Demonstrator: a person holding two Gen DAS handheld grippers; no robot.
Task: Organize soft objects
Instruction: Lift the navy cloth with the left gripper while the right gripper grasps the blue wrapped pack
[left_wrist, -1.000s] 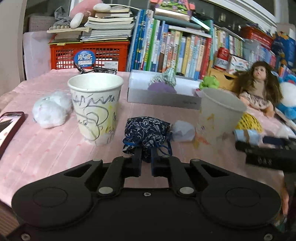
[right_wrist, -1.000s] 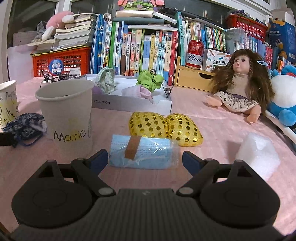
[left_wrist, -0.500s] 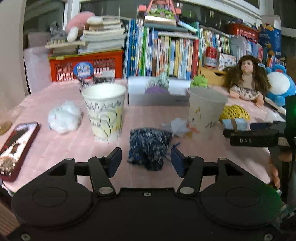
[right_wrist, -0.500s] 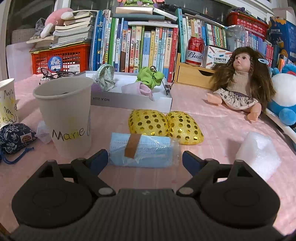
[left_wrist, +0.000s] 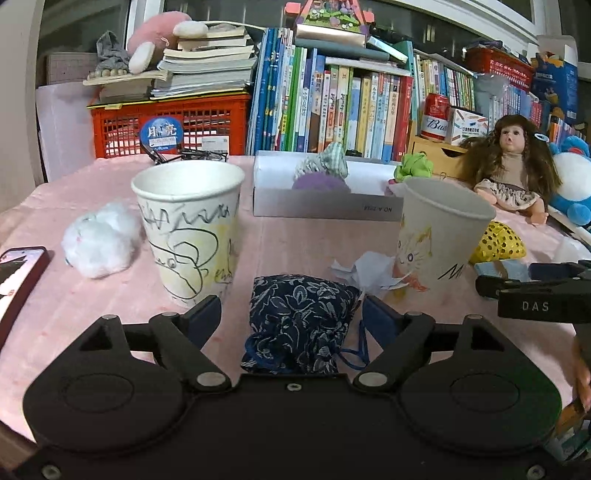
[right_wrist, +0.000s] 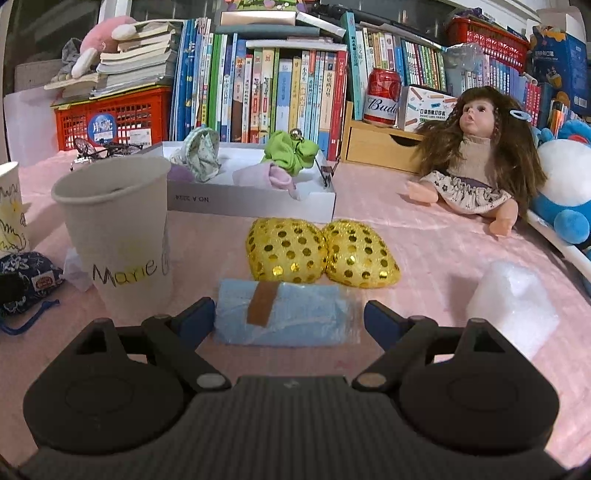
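Observation:
A dark blue flowered drawstring pouch (left_wrist: 301, 325) lies on the pink tablecloth between the open fingers of my left gripper (left_wrist: 291, 317), untouched; it also shows in the right wrist view (right_wrist: 26, 284). My right gripper (right_wrist: 290, 319) is open around a pale blue wrapped mask pack (right_wrist: 286, 319) with a brown tape strip. Two gold sequined pouches (right_wrist: 321, 253) lie just beyond it. A white shallow box (right_wrist: 255, 201) holds a checked cloth (right_wrist: 201, 153), a green scrunchie (right_wrist: 291, 153) and a lilac sock (right_wrist: 266, 177).
Two paper cups stand near: a scribbled one (left_wrist: 188, 229) and one marked Marie (right_wrist: 118, 236). White fluff (left_wrist: 99, 243), a phone (left_wrist: 18, 269), crumpled paper (left_wrist: 369, 269), white foam (right_wrist: 513, 304), a doll (right_wrist: 476, 158) and a wall of books (right_wrist: 277, 81) surround the cloth.
My left gripper let go of the blue pouch, opened wide and drew back slightly; the pouch now lies on the cloth. The right gripper stayed open around the mask pack.

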